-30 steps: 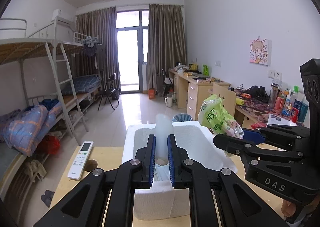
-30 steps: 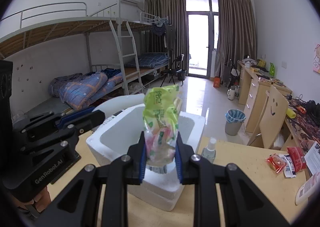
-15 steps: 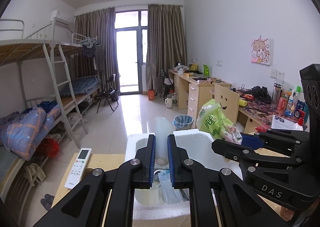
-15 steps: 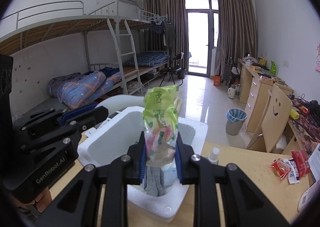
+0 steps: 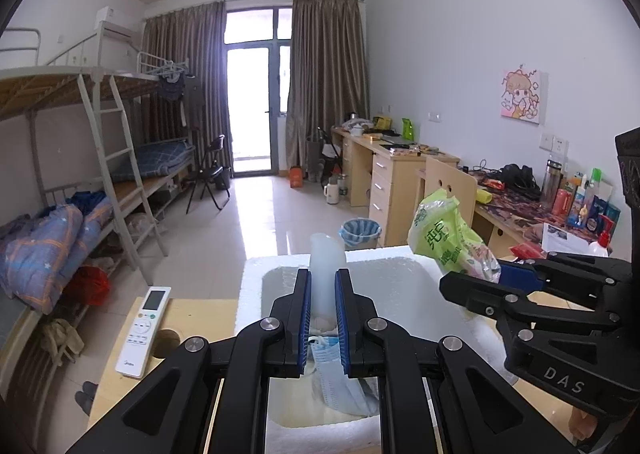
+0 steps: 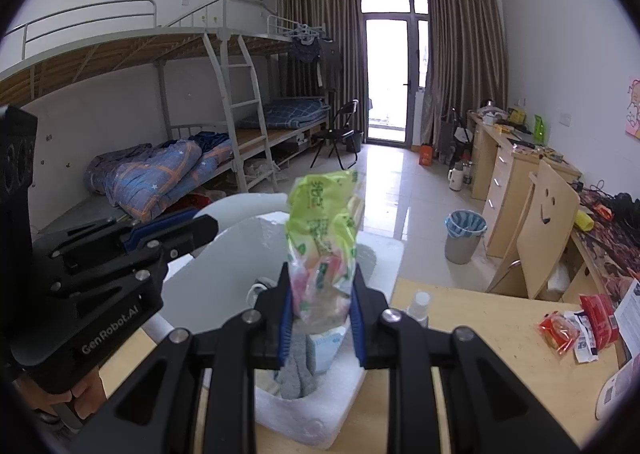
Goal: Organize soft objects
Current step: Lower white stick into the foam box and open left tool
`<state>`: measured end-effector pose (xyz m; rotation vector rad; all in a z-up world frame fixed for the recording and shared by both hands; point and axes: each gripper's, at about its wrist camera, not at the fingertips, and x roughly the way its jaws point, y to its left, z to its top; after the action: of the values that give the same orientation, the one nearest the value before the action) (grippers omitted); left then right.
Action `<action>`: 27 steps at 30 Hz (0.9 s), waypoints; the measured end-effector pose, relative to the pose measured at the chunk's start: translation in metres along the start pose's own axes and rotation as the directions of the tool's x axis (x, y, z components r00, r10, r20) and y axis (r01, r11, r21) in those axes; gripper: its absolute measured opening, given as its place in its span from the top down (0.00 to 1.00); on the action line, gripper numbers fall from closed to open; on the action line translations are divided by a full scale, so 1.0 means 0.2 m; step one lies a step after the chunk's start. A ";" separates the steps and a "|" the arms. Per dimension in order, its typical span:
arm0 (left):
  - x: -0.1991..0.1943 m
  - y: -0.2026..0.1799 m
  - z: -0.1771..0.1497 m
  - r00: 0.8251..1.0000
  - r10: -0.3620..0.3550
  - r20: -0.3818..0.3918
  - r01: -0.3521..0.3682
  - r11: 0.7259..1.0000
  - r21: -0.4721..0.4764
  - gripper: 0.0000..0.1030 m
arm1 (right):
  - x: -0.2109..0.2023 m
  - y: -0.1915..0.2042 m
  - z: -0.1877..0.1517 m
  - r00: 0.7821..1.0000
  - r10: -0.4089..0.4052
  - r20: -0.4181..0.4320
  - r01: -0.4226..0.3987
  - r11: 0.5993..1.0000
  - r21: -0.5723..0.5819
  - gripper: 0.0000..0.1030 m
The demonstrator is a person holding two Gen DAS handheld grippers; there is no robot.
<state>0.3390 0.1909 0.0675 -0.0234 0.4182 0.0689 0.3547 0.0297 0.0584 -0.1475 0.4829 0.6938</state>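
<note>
Soft goods going into white foam box (image 5: 256, 294) on counter (image 6: 480, 318). Left tool (image 5: 322, 318) clenched on pale translucent soft tube-like item (image 5: 325, 270), exact kind unclear, held upright over box opening. Right tool (image 6: 320, 318) clenched on green-printed plastic pack (image 6: 322, 238), also above box. Inside box: blue face mask (image 5: 336, 378), grey sock (image 6: 294, 370). Step in hand, by judgement: carrying both items over box for drop-in. Next move calls for lowering each past rim, then releasing, keeping two tools apart. Remote control (image 5: 142, 330) lies beside box, uninvolved.
</note>
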 end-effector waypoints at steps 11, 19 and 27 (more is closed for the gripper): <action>0.03 -0.08 -0.02 0.998 -0.067 -0.019 0.068 0.997 0.034 0.88 | -0.05 -0.01 0.02 0.998 -0.061 -0.002 0.061 0.998 0.025 0.73; 0.04 -0.06 -0.03 0.998 -0.053 -0.025 0.054 0.998 0.035 0.87 | -0.07 -0.01 0.02 0.998 -0.068 0.008 0.068 0.997 0.028 0.73; 0.07 -0.06 -0.03 0.999 -0.029 -0.036 0.030 0.999 0.034 0.78 | -0.06 -0.03 0.01 0.998 -0.065 0.005 0.064 0.998 0.027 0.73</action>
<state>0.3496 0.1802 0.0557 0.0034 0.4539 0.0319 0.3503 0.0191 0.0656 -0.1352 0.4800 0.6242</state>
